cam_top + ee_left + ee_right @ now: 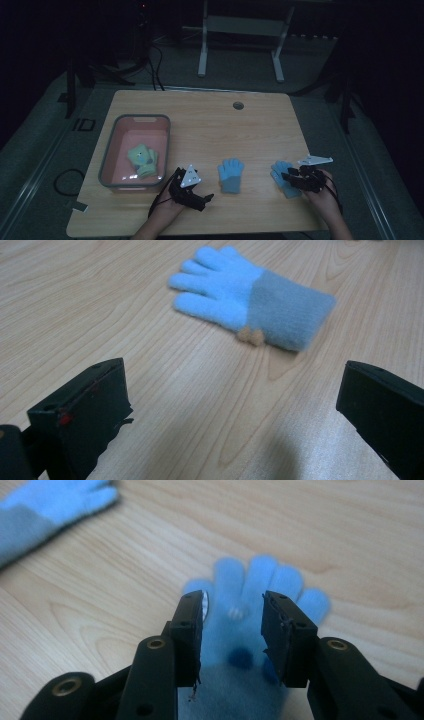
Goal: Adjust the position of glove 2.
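Note:
Two light blue gloves with grey-blue cuffs lie flat on the wooden table (210, 125). The middle glove (231, 175) (250, 295) lies just ahead of my left gripper (207, 197) (232, 405), whose jaws stand wide open with bare wood between them. The right glove (278, 169) (260, 575) lies under my right gripper (286, 176) (232, 625). Its jaws are narrowly parted above the palm and cuff, open, and the glove's fingers point away past the tips. The middle glove (45, 510) sits in the upper left corner of the right gripper view.
A grey-rimmed pink bin (135, 118) stands at the table's left, with a green glove (142, 160) inside it. A round cable hole (238, 105) sits near the table's far edge. A white frame (240, 40) and floor cables (155, 70) lie beyond the table.

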Demonstrator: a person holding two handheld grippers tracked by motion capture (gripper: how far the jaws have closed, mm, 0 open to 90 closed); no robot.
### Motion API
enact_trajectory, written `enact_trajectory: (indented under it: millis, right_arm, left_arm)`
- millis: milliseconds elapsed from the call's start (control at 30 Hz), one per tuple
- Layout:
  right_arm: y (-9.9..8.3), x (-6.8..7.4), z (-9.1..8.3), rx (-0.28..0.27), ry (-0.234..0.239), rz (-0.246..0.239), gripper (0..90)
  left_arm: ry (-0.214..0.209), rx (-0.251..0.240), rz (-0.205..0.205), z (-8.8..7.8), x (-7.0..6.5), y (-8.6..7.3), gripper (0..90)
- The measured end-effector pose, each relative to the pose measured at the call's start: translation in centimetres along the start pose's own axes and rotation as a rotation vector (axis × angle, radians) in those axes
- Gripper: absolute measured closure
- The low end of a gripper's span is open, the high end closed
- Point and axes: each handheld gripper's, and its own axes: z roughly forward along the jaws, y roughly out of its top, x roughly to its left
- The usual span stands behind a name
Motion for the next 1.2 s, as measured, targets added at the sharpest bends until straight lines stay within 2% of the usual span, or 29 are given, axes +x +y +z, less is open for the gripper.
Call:
enact_trajectory:
  millis: [167, 300, 400, 533, 600, 667, 833, 1033, 1200]
  right_arm:
    - [-0.9, -0.3, 0.8, 0.043, -0.018, -0.003, 60.4]
    - [-1.2, -0.1, 1.1, 0.037, -0.033, -0.017, 61.7]
    - [-1.2, 0.0, 1.1, 0.032, -0.036, -0.008, 66.5]
    - [-1.2, 0.6, 1.2, 0.023, -0.048, -0.016, 79.0]
    - [-1.2, 0.9, 1.2, 0.024, -0.059, -0.009, 82.3]
    - [-1.1, 1.0, 1.3, 0.023, -0.074, 0.005, 84.1]
    - [-0.4, 1.8, 0.9, 0.005, -0.134, 0.085, 85.4]
    - [1.6, 3.4, -0.5, -0.052, -0.157, 0.160, 85.6]
    - [3.4, 5.2, -0.4, -0.059, -0.174, 0.216, 85.7]
  left_arm:
    - [0.001, 0.000, 0.003, 0.0, -0.1, 0.0, 0.8]
    - [0.002, 0.003, 0.004, 0.0, 0.0, 0.0, 0.8]
    - [0.002, 0.002, 0.003, 0.0, 0.0, 0.0, 0.8]
    - [0.001, 0.001, 0.002, 0.0, 0.0, 0.0, 0.8]
    - [0.003, 0.003, 0.005, 0.0, 0.0, 0.0, 0.8]
    - [0.002, 0.001, 0.003, 0.0, 0.0, 0.0, 0.8]
    - [0.004, 0.002, 0.002, 0.0, 0.0, 0.0, 0.8]
    - [0.005, 0.002, 0.002, 0.0, 0.0, 0.0, 0.8]
    - [0.006, 0.003, 0.009, -0.1, -0.1, 0.1, 0.8]
